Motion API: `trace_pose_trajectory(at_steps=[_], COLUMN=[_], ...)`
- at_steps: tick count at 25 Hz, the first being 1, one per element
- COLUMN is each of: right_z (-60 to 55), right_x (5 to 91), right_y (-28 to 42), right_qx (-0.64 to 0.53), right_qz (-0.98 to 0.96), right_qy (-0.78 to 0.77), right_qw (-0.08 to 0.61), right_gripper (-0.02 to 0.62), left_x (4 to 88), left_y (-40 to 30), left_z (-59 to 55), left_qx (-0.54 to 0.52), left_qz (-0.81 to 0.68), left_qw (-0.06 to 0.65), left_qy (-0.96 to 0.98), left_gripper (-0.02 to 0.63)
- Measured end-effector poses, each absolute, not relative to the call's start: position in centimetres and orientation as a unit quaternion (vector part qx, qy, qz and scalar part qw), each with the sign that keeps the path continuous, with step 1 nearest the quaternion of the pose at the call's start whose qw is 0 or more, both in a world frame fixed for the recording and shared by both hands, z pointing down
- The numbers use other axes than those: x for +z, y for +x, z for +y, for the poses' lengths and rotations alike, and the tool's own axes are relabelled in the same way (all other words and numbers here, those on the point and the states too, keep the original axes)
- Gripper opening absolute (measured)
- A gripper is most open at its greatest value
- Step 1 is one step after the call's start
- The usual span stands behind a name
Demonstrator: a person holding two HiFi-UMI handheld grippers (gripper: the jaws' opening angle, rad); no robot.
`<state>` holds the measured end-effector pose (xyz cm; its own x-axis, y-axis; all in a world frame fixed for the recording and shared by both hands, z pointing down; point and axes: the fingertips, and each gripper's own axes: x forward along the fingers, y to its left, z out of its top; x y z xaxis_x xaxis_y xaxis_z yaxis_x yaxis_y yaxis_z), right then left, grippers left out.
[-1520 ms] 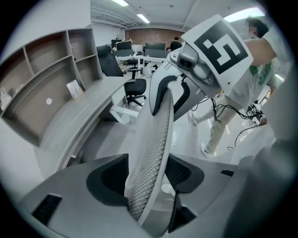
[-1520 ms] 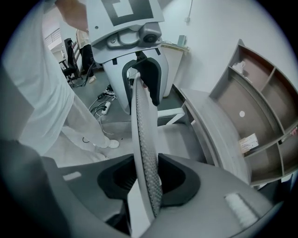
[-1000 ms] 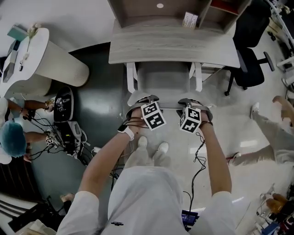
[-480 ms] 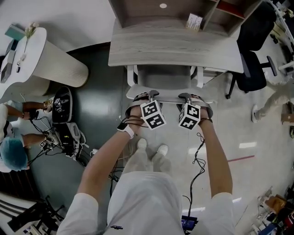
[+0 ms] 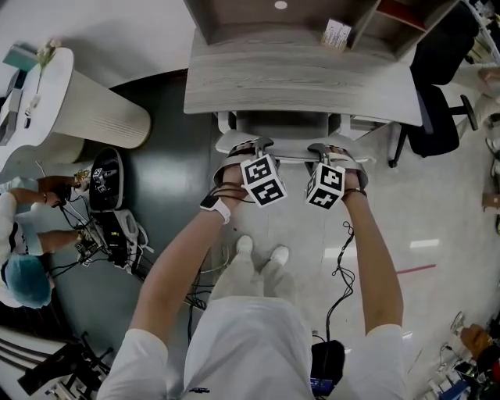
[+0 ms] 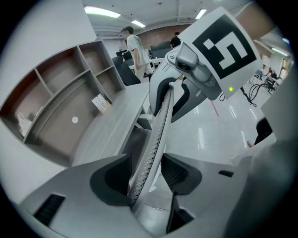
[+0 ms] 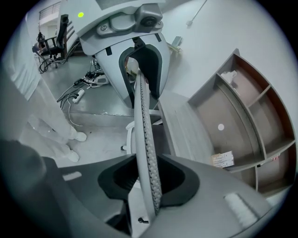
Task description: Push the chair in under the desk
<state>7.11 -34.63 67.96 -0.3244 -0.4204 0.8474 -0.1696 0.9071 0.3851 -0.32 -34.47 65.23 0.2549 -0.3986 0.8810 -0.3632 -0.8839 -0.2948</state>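
The light grey chair (image 5: 283,125) sits mostly under the wooden desk (image 5: 297,78); only its rear part and the backrest's top edge (image 5: 289,158) stick out. My left gripper (image 5: 254,144) holds that edge left of centre and my right gripper (image 5: 322,147) holds it right of centre. In the left gripper view the meshed backrest (image 6: 156,135) runs slantwise between the left gripper's (image 6: 145,174) pads. In the right gripper view the backrest (image 7: 143,121) stands straight between the right gripper's (image 7: 148,179) pads. Both pairs of jaws have just been closing on it.
A shelf unit (image 5: 234,19) with a small box (image 5: 336,33) stands on the desk. A black office chair (image 5: 437,117) is at the right, a white rounded counter (image 5: 78,109) at the left. Equipment and cables (image 5: 109,211) lie on the floor beside a person in a teal cap (image 5: 27,273).
Both grippers have moved toward the desk with the backrest, and the chair has slid further under it. The person at the right has left the view.
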Motion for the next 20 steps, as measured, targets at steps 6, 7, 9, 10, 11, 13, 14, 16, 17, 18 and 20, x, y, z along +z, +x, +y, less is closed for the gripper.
trace_pose_trajectory(at_steps=[6,7,9,10,11,13,14,16,17,18,20], right_z=[-37.8,-38.3,-39.2,-39.6,-40.0,-40.5,-40.5,-40.5,-40.5,-40.5,-40.7], right_x=[68.1,68.2,68.2,68.2,68.2,68.3,68.4,68.6,68.7,68.9,69.2], right_y=[7.1,7.2,7.3,7.3,7.3,7.1,7.0,7.1,7.1,7.1,7.1], right_qx=[-0.128,-0.132,-0.139,-0.141,-0.141,-0.134,-0.131,-0.143,-0.157,-0.171,-0.187], right_qz=[-0.801,-0.800,-0.797,-0.797,-0.797,-0.801,-0.802,-0.799,-0.794,-0.789,-0.782], right_qy=[0.184,0.185,0.186,0.187,0.186,0.177,0.173,0.173,0.176,0.180,0.188], right_qw=[0.555,0.555,0.557,0.557,0.557,0.557,0.557,0.558,0.560,0.562,0.565], right_gripper=[0.121,0.120,0.118,0.118,0.118,0.115,0.114,0.106,0.096,0.087,0.078], left_x=[65.4,65.4,65.4,65.4,65.4,65.3,65.3,65.3,65.3,65.4,65.4], left_y=[-0.4,-0.4,-0.3,-0.3,-0.3,-0.5,-0.5,-0.5,-0.5,-0.6,-0.7], left_z=[-37.5,-38.0,-38.9,-39.3,-39.7,-40.3,-40.3,-40.2,-40.1,-40.1,-40.0], left_qx=[-0.564,-0.565,-0.564,-0.563,-0.563,-0.565,-0.566,-0.567,-0.567,-0.567,-0.567], left_qz=[0.249,0.251,0.255,0.257,0.259,0.258,0.256,0.256,0.257,0.259,0.261], left_qw=[0.017,0.018,0.019,0.019,0.020,0.015,0.012,0.016,0.020,0.025,0.028], left_qy=[-0.787,-0.786,-0.785,-0.785,-0.784,-0.783,-0.783,-0.783,-0.782,-0.782,-0.781], left_gripper=[0.199,0.199,0.202,0.202,0.205,0.212,0.213,0.213,0.212,0.213,0.213])
